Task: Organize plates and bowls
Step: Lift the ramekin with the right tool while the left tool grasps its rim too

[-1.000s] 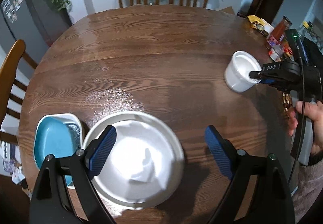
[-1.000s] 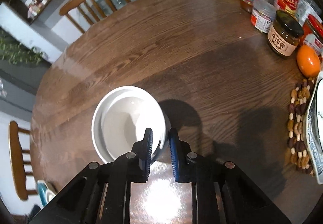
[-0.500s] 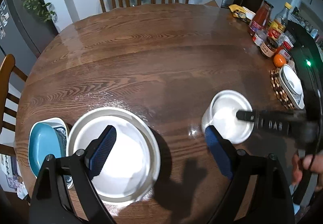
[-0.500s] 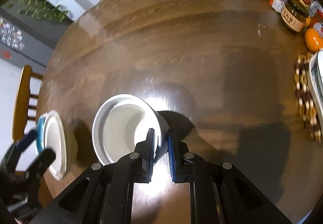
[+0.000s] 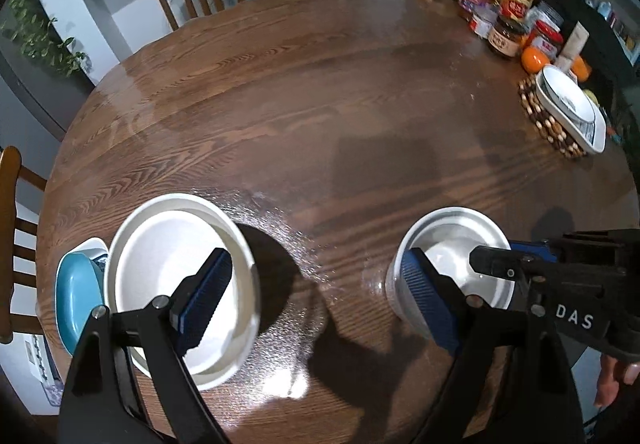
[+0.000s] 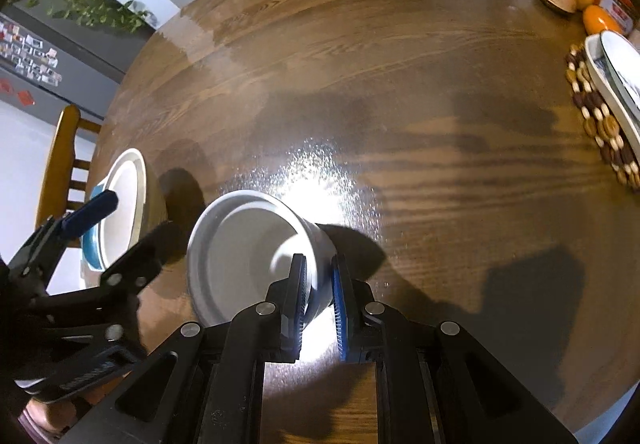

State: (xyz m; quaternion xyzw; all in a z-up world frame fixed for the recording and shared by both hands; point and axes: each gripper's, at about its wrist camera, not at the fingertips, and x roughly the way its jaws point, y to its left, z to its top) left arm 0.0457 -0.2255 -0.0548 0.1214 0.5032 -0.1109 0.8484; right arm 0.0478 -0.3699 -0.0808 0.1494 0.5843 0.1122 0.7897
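White ceramic dominates both views of the dark wooden counter [image 5: 320, 115].

Left wrist view: the left claw [image 5: 316, 304] is spread wide and its jaws are closing, with only bare counter between the two blue pads. A wide white bowl [image 5: 160, 252] lies under and behind the left-hand pad; no pad presses on it. A blue dish [image 5: 78, 288] sits just outside that bowl, farther to the claw's left, touching or overlapping its rim. A deep white bowl [image 5: 452, 236] stands behind the right-hand pad, with the right claw [image 5: 516, 268] reaching in from the right and pinching its rim. Far ahead and to the right stand jars and bottles [image 5: 508, 23], an orange [image 5: 534, 57] and a white dish on a beaded mat [image 5: 568, 103].

Right wrist view: the right claw [image 6: 318, 300] is pressed nearly together on the wall of the deep white bowl [image 6: 240, 244], one pad inside, one outside; the bowl extends ahead and to the claw's left. Whether its base touches the counter [image 6: 360, 83] cannot be told. The left claw [image 6: 120, 219] appears at the left, spread, one pad over the wide white bowl [image 6: 128, 195].
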